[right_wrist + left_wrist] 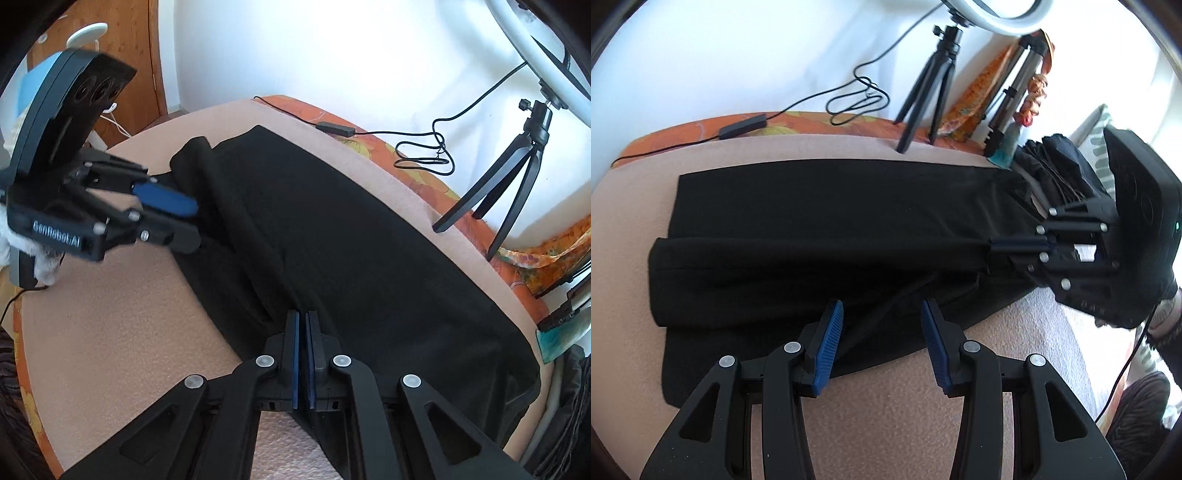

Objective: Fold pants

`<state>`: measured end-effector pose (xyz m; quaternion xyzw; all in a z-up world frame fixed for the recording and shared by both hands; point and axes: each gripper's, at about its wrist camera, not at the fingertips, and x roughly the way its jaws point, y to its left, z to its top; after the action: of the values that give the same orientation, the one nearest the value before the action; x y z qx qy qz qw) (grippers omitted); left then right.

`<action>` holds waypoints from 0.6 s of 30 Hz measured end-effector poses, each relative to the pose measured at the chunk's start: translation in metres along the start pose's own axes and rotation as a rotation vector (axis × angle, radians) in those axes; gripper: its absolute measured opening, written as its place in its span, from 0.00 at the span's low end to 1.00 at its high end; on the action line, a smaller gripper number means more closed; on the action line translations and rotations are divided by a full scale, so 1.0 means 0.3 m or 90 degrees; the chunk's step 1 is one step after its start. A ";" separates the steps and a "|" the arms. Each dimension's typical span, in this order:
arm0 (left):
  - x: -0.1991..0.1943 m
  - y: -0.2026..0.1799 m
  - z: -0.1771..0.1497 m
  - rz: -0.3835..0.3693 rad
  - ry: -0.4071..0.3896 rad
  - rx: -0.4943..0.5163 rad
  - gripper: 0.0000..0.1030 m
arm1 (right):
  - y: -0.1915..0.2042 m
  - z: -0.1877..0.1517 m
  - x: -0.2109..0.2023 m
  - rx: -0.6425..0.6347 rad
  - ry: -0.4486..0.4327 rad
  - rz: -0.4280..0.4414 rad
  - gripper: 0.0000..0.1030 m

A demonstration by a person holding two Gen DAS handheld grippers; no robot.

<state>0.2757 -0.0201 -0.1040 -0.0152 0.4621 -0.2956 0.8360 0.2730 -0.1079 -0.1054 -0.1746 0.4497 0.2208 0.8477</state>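
Black pants [831, 229] lie stretched along a pink blanket, one leg folded partly over the other. My left gripper [882, 314] is open, its blue pads just above the near edge of the pants. It shows in the right wrist view [184, 221] at the far leg end. My right gripper [302, 321] is shut on a raised fold of the pants [332, 236]. In the left wrist view it [997, 245] pinches the cloth at the right end.
A ring light on a small black tripod [931, 85] stands behind the pants, with its cable and inline control [742, 127] on the orange patterned cover. A second tripod [1012, 99] and dark folded clothes [1056, 162] sit at the right.
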 end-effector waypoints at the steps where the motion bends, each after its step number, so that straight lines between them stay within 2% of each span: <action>1: 0.015 -0.017 0.003 -0.005 0.009 0.014 0.41 | -0.016 0.009 0.005 0.004 0.002 -0.006 0.00; 6: 0.052 -0.077 -0.007 -0.011 0.035 0.070 0.41 | -0.068 0.038 0.013 0.047 0.001 0.025 0.00; 8: 0.046 -0.088 -0.025 -0.023 0.038 0.084 0.40 | -0.071 0.040 0.004 0.051 -0.006 0.007 0.01; 10: 0.036 -0.092 -0.041 -0.039 0.039 0.087 0.38 | -0.076 0.037 0.002 0.061 -0.003 -0.010 0.05; 13: 0.023 -0.090 -0.056 -0.039 0.040 0.089 0.34 | -0.073 0.024 -0.034 0.087 -0.015 -0.031 0.29; 14: 0.021 -0.090 -0.058 -0.043 0.040 0.090 0.34 | -0.059 0.015 -0.059 0.093 -0.029 -0.027 0.31; 16: 0.015 -0.091 -0.059 -0.046 0.041 0.096 0.34 | -0.022 -0.011 -0.109 0.104 -0.056 0.024 0.31; 18: 0.009 -0.091 -0.055 -0.034 0.037 0.103 0.34 | 0.016 -0.042 -0.125 0.100 -0.056 0.062 0.32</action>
<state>0.2508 -0.0400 -0.1073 0.0485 0.4604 -0.3542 0.8126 0.2431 -0.1182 -0.0812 -0.0754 0.4358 0.2330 0.8661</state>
